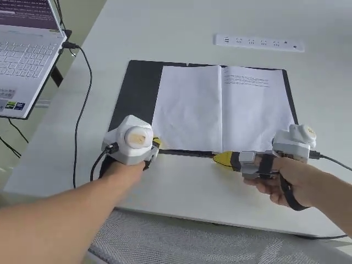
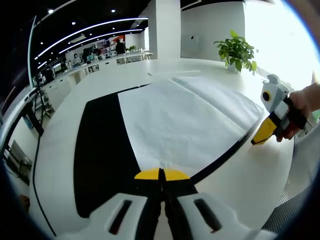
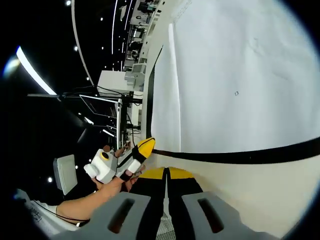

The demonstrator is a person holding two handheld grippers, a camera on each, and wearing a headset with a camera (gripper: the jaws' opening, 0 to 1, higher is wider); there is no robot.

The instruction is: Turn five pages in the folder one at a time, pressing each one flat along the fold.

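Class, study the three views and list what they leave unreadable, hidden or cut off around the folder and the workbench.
- Printed lines on the right page: too small to read, head view.
- Laptop: cut off by the head view's left and top edges; screen text blurred.
- Folder: sheets under the open pages are covered by them, so their count is unknown.
- Left gripper: tips largely hidden behind its own white body, head view.

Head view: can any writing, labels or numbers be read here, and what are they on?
Nothing reads clearly.
Right page: printed lines at its top, too small.
Laptop screen: lines of text, blurred.
Laptop stickers: too small.
Power strip: no legible marking.
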